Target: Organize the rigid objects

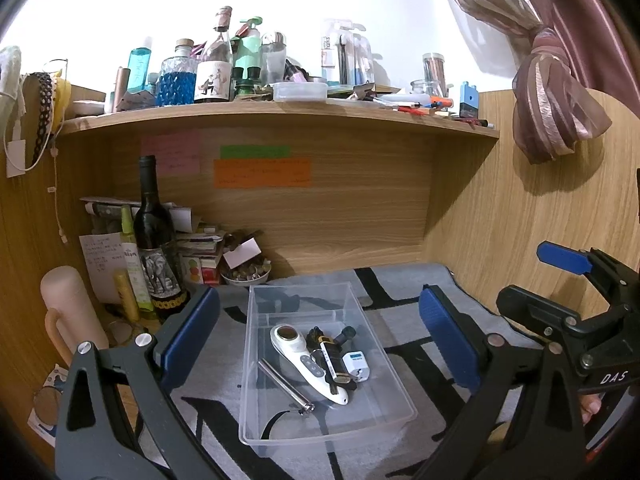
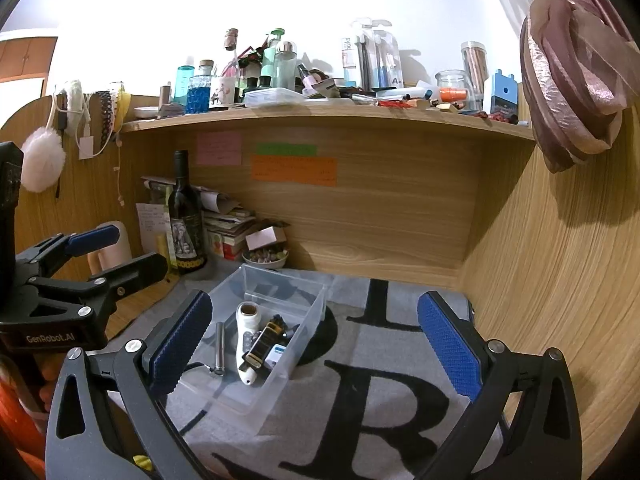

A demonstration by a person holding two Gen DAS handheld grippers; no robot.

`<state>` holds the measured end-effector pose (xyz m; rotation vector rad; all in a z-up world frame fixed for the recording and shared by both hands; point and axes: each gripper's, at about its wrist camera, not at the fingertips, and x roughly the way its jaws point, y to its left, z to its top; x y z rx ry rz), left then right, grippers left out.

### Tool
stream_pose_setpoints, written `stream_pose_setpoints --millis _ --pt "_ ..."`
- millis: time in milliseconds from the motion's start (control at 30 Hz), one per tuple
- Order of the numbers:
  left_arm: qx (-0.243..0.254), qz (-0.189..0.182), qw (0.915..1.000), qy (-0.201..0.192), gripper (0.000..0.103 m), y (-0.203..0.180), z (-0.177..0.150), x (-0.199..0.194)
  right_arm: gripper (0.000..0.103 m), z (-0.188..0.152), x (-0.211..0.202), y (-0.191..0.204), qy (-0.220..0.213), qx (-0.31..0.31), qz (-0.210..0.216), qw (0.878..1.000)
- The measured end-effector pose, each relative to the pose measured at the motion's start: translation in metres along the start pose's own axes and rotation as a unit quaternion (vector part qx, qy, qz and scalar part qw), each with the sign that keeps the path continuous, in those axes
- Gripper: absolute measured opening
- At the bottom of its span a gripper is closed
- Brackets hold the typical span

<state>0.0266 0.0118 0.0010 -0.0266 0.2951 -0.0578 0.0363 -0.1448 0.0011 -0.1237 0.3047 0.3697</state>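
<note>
On the desk mat, my left gripper (image 1: 316, 336) hangs wide open and empty over the bin (image 1: 384, 344), which holds the metal tube (image 1: 285, 385), white device (image 1: 308, 364) and charger (image 1: 357, 366); my right gripper (image 2: 316, 344), equally open, holds nothing. Sorting looks done; next, withdraw.

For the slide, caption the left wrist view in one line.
Open left gripper hovers over a clear bin holding a white handheld device, metal tube and small gadgets.
</note>
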Motion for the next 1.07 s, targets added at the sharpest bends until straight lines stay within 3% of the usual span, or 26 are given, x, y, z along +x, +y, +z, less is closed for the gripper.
stream_pose_setpoints --millis 1067 --pt "-0.001 -0.010 0.9999 0.008 0.101 -0.0050 -0.0053 0.0037 0.103 -0.0014 0.0046 -0.0027 0.003 -0.002 0.009 1.000"
